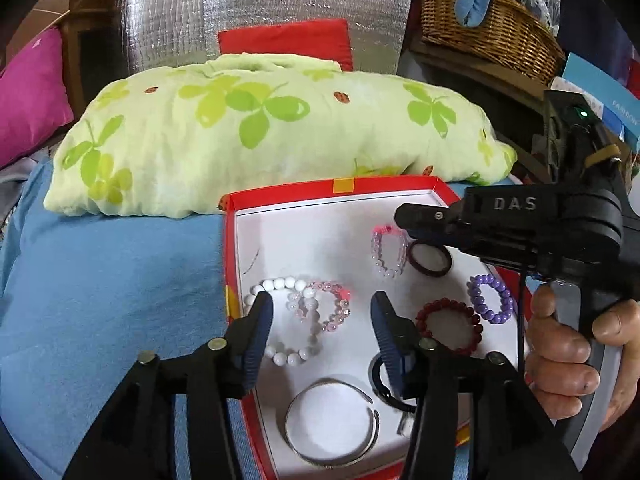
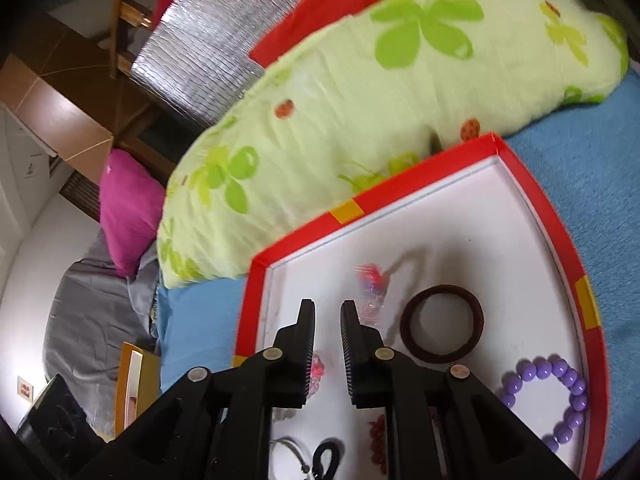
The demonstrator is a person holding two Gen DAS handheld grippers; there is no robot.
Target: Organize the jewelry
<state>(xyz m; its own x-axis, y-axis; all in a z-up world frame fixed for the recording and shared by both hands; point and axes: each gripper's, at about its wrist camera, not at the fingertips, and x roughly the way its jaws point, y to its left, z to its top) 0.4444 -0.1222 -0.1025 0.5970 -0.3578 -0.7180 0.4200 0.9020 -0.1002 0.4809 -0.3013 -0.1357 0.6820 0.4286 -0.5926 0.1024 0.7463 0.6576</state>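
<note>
Hovering over a red-rimmed tray [image 1: 424, 182] of jewelry, both grippers are seen empty.

Spread wide, the left gripper [image 1: 322, 334] is held released above the tray's near left part, with a white bead bracelet [image 1: 286, 320] and an overlapping pink crystal bracelet [image 1: 326, 306] framed between its fingers. The right gripper [image 2: 327, 344] is held above the tray's far part with its jaws parted by a narrow gap and nothing between them; a second pink crystal bracelet [image 1: 387, 250] and a dark brown ring band [image 2: 442, 323] lie just beside its tips. Nearer the right rim, a purple bead bracelet [image 2: 554, 396] and a dark red bead bracelet [image 1: 450, 326] are laid side by side. A silver bangle [image 1: 332, 422] is placed at the near edge. The tray is rested on a blue cloth [image 1: 112, 280], against a green floral pillow [image 1: 260, 136].
</note>
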